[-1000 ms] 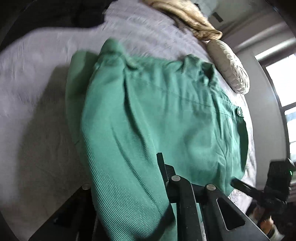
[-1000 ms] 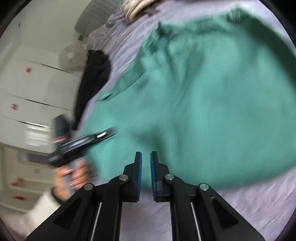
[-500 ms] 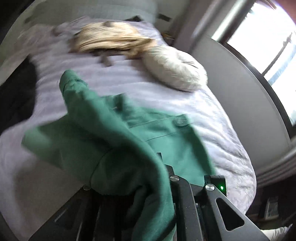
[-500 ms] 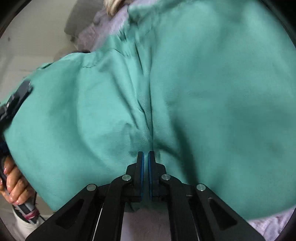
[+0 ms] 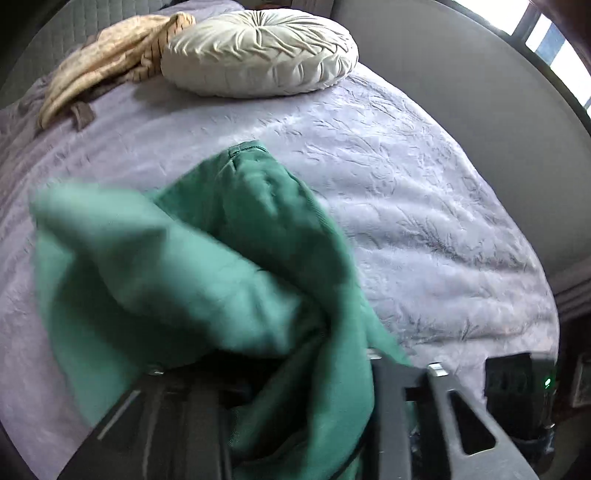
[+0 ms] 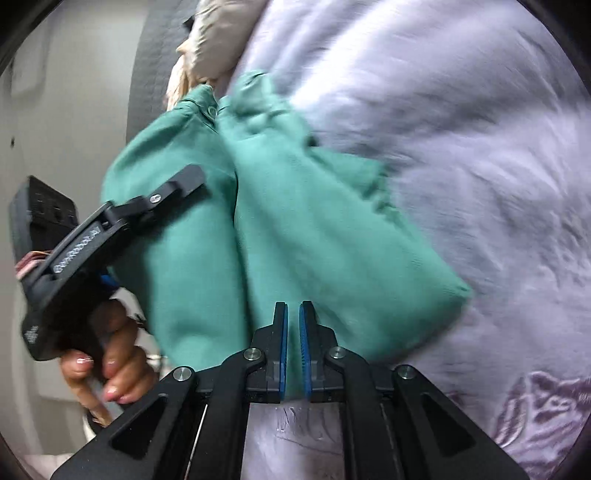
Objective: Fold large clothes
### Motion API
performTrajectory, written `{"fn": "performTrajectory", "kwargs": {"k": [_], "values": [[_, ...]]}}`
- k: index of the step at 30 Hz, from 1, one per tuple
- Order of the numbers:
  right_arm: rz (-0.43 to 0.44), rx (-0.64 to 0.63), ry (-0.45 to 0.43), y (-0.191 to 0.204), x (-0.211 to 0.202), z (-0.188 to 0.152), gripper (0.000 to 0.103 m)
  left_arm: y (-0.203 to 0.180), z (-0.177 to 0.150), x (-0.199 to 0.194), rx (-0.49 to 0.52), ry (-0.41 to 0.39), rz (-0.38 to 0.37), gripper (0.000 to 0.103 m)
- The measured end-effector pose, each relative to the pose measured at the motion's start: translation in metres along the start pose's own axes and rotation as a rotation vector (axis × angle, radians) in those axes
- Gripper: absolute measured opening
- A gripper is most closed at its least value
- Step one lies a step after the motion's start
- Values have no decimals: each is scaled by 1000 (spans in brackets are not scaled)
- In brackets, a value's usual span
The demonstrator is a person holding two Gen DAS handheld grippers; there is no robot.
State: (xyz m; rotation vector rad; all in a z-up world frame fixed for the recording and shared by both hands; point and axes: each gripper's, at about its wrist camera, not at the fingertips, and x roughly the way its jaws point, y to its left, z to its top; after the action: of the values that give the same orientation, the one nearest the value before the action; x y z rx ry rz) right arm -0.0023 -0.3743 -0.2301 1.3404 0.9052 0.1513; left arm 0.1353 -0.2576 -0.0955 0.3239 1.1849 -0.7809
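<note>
Closest to you, your right tongs (image 6: 291, 347) are nearly closed, with only a thin gap between the blue pads (image 6: 282, 343), and the edge of the green garment (image 6: 295, 229) sits in that gap, pinched by them. Your left tongs (image 5: 295, 398) are opening now; the green garment (image 5: 207, 266) is bunched up between them and spills over them, so you cannot see the tips, and you cannot tell if the cloth is touching them. In the right camera you can see your left hand (image 6: 107, 354) wrapped around the handle of the left tongs (image 6: 159, 199), just beside the cloth. The garment is folded into a thick bundle and lies on the bed (image 5: 424, 206), partly lifted near you and resting on the pale purple cover (image 6: 461, 129) farther out. A button (image 6: 211, 110) shows near its far end. Past the garment the cover is crinkled. Farther back sits a round cream pillow (image 5: 258, 51), and beside it lies a tan cloth (image 5: 107, 55) in a heap. Behind them is the grey headboard (image 5: 85, 14).
</note>
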Motion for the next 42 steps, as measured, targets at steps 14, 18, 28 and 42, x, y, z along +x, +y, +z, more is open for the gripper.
{"fn": "performTrajectory", "kwargs": {"k": [14, 18, 28, 42], "values": [[-24, -20, 36, 13, -18, 18, 41, 11, -15, -77, -59, -216, -22, 80], [-26, -73, 28, 26, -38, 8, 61, 75, -60, -91, -226, -164, 135, 80], [-12, -169, 208, 64, 32, -25, 54, 138, -165, -86, -572, -20, 200, 80], [12, 38, 258, 44, 61, -59, 27, 132, -162, -72, -469, -51, 174, 80]]}}
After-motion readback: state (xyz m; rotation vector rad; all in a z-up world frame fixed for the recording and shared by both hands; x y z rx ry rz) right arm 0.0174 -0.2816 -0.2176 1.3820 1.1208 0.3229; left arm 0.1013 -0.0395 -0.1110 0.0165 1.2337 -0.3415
